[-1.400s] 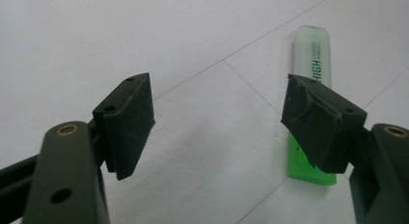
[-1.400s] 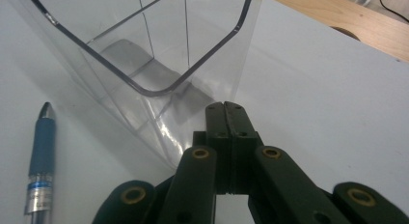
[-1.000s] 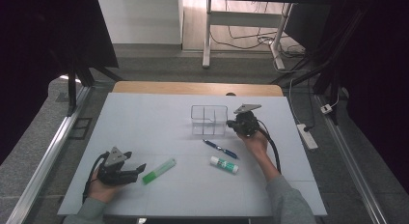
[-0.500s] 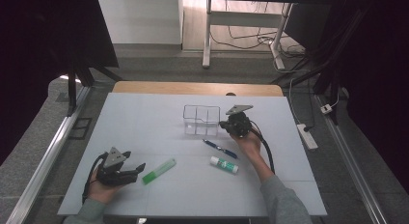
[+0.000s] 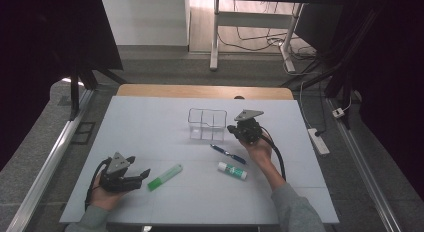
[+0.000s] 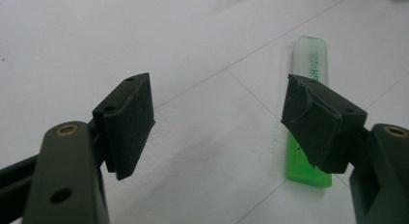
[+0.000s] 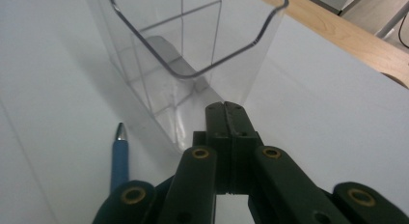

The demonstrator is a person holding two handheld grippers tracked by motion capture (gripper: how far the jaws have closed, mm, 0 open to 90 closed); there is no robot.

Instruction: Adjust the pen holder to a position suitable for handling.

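Note:
A clear plastic organizer [image 5: 207, 123] with compartments stands empty at the middle of the white table. My right gripper [image 5: 231, 128] lies level at its right side, jaws shut on nothing. In the right gripper view the closed gripper [image 7: 230, 109] meets the organizer [image 7: 193, 45] at its near wall. A blue pen [image 5: 228, 153] [image 7: 119, 156] lies just in front of that hand. A white glue stick [image 5: 232, 170] lies nearer the person. My left gripper [image 5: 144, 173] [image 6: 217, 122] rests open at the front left, with a green highlighter [image 5: 165, 176] [image 6: 308, 151] beyond its right jaw.
The white table [image 5: 150, 127] has a wooden strip [image 5: 200, 91] along its far edge. A power strip [image 5: 318, 141] and cables lie on the floor to the right. A metal rail [image 5: 45, 172] runs along the left side.
The right gripper has moved left, and the clear organizer has slid a little left with it. The left gripper and the highlighter have stayed put.

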